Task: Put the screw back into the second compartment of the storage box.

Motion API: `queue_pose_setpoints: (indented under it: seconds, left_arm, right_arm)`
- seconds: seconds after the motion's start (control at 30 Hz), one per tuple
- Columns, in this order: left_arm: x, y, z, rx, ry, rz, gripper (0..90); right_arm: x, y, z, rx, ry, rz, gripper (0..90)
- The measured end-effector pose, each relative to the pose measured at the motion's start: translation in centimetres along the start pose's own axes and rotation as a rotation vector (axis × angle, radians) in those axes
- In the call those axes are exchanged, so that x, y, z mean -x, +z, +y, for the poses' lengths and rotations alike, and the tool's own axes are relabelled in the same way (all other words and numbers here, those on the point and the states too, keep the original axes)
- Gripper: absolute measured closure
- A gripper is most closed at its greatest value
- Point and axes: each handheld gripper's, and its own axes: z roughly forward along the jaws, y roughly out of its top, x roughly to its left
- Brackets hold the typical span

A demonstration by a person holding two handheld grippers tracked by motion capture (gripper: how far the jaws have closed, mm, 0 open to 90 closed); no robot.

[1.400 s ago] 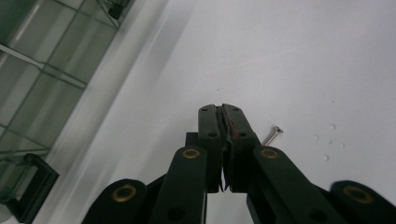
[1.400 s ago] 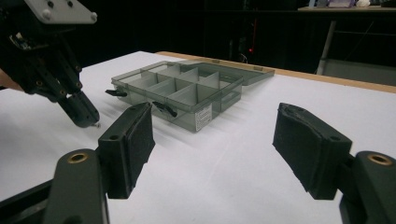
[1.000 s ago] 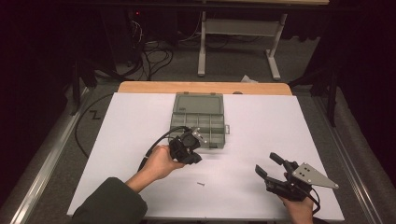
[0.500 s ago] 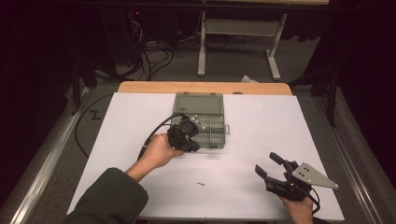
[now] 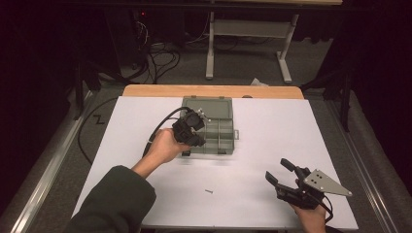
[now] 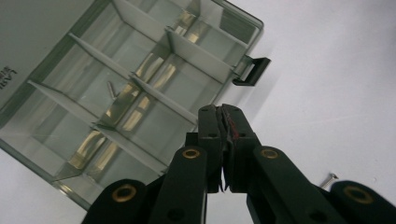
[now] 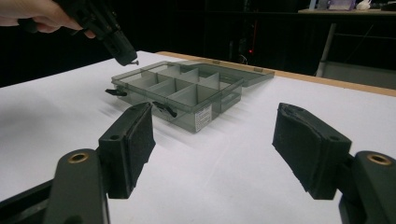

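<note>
While the left gripper (image 5: 199, 117) hangs just above the open compartment box (image 5: 234, 141), its jaws clenched on what looks like a small screw (image 7: 136, 62), the chief risk is a drop in the wrong place. The tips sit over the box's near-left corner, close to the outer wall, so releasing from here could send the piece onto the rim and off across the table (image 5: 291, 121). Because the metal sliver is so thin and the pads grip it only at their very ends, a slight twist of the hand could also let it slip out early. A hard screw falling onto hard plastic would likely bounce, perhaps into a neighbouring cell rather than the one that already holds a screw (image 6: 111, 88). The box is smoky translucent plastic, rectangular, split by thin upright dividers into several cells, with dark latches on its front wall and its lid folded flat behind. The table's surface is plain, matte and white, which lets a second loose screw (image 5: 210, 191) stand out; it lies well apart from the box, between the two hands. The right gripper (image 5: 278, 170) rests near the table's front right edge with its jaws spread wide and nothing between them, their black pads looking rough and slightly worn.
</note>
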Motion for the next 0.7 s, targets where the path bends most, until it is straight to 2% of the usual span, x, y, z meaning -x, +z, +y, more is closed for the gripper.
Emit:
queue_pose_setpoints:
  seconds: [0.17,0.27,0.7]
  left_arm:
    - [-0.9,0.2,0.3,-0.004,-0.027,0.01,87.0]
    - [-1.6,0.4,0.6,-0.015,-0.05,0.031,86.9]
    - [-4.5,1.8,1.8,-0.029,-0.135,0.051,87.0]
  right_arm:
    - [0.0,0.0,0.0,0.0,0.001,0.002,30.8]
    - [0.0,0.1,0.0,-0.011,0.008,0.001,30.7]
    - [0.1,0.1,0.0,-0.003,0.009,0.005,30.7]
